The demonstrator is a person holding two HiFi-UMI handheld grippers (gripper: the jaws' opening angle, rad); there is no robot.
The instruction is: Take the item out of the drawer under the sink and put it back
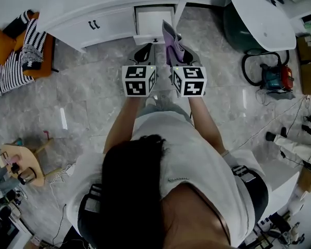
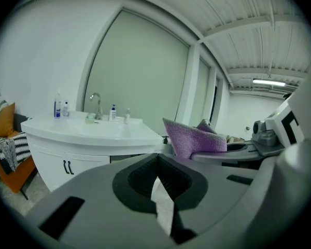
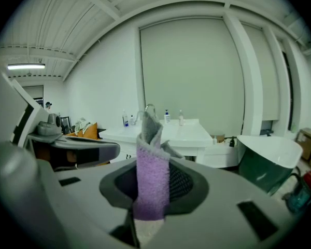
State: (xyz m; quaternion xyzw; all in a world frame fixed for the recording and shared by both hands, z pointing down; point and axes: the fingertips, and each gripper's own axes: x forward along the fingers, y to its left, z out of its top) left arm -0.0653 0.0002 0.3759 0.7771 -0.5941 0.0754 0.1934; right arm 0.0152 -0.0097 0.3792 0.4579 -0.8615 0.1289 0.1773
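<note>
My right gripper (image 3: 152, 193) had its jaws pinching the purple cloth (image 3: 153, 165), which stood upright in the air before the vanity. My left gripper (image 2: 158, 188) had its jaws pressed together on nothing. Only the head view showed the drawer (image 1: 153, 21) standing open; the gripper views alone showed the faucet (image 2: 96, 101).

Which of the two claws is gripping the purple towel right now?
The right claw. It is closed on the folded purple terry towel, which sticks up between its jaws. The left claw has nothing in it.
</note>
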